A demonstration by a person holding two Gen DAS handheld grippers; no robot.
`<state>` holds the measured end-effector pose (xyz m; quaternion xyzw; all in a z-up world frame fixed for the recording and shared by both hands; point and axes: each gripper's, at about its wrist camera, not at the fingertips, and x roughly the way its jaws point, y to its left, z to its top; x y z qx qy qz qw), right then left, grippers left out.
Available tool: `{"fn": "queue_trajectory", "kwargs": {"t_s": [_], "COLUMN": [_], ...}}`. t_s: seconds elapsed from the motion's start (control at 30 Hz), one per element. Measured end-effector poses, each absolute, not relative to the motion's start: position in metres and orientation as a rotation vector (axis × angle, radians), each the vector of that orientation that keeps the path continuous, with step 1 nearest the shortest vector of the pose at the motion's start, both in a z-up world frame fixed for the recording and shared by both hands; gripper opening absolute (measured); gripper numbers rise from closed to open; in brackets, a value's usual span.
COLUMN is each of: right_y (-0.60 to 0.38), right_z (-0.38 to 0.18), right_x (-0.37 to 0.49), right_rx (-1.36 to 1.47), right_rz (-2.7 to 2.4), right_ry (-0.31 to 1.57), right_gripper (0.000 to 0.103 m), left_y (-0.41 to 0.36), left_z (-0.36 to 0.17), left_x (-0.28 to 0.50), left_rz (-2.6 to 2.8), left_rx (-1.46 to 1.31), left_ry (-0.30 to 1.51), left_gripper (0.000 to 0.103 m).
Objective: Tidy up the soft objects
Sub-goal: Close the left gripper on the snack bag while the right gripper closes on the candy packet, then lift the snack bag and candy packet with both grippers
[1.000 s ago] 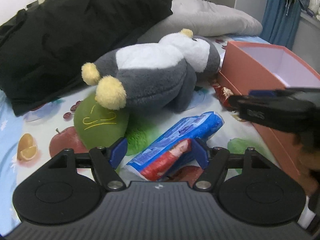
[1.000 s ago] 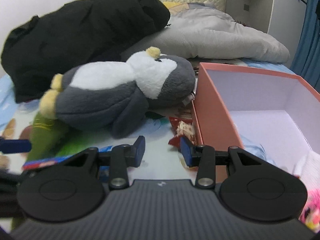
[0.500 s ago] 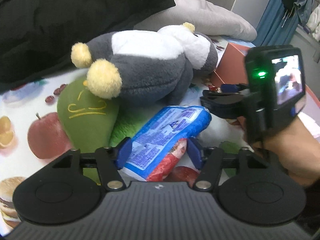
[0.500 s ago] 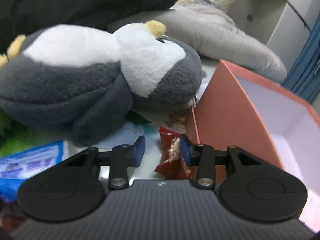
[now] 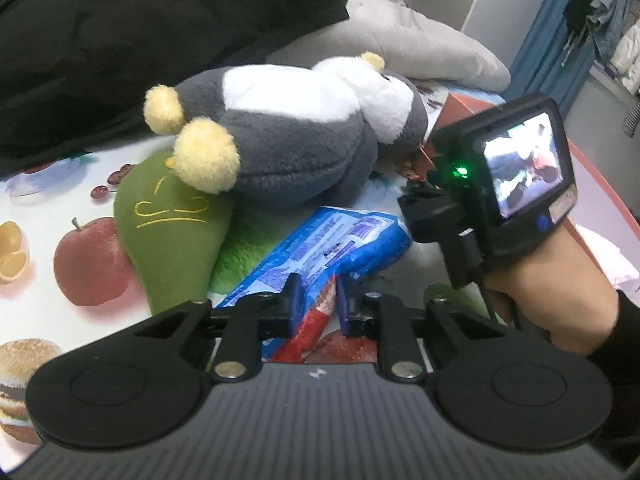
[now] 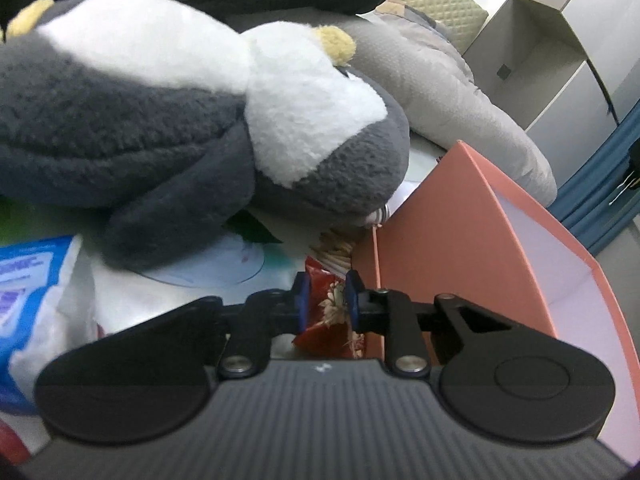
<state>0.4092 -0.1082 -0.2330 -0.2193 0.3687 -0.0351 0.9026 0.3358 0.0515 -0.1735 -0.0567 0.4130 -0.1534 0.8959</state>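
A blue packet with a red end (image 5: 340, 240) lies on the bed in front of a grey and white penguin plush (image 5: 288, 148). My left gripper (image 5: 318, 304) is closing, and its pads squeeze the packet's near end. A green plush (image 5: 172, 232) lies under the penguin's yellow feet. In the right wrist view a red snack packet (image 6: 328, 320) sits beside the pink box (image 6: 460, 248), below the penguin's head (image 6: 320, 120). My right gripper (image 6: 325, 300) is closing, with its pads pressing on this packet. The screen on the right gripper (image 5: 524, 168) and the hand holding it (image 5: 552, 280) show in the left wrist view.
A black coat (image 5: 140, 40) and a grey quilt (image 5: 400, 40) are piled behind the penguin. The fruit-print sheet (image 5: 60, 208) covers the bed. The pink box stands open at the right, with a blue curtain (image 5: 552, 40) and a wardrobe (image 6: 552, 40) beyond.
The left jaws closed onto the blue packet's end. The right gripper came in lower and closer to the penguin and the box, and its jaws closed onto the red snack packet.
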Motion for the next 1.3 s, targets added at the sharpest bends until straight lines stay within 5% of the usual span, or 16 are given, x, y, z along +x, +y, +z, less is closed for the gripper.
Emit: {"fn": "queue_trajectory", "kwargs": {"t_s": [0.73, 1.3], "right_y": [-0.132, -0.145], "right_z": [-0.161, -0.179], "right_x": [0.277, 0.17], "right_rx": [-0.249, -0.297], "right_rz": [0.098, 0.22], "right_ry": [0.736, 0.781], "right_gripper": [0.019, 0.019], "left_y": [0.054, 0.017], "left_z": [-0.155, -0.151], "left_x": [0.266, 0.201], "left_rz": [-0.163, -0.165], "left_rx": [-0.286, -0.283], "left_ry": [0.87, 0.909], "left_gripper": [0.01, 0.01]}}
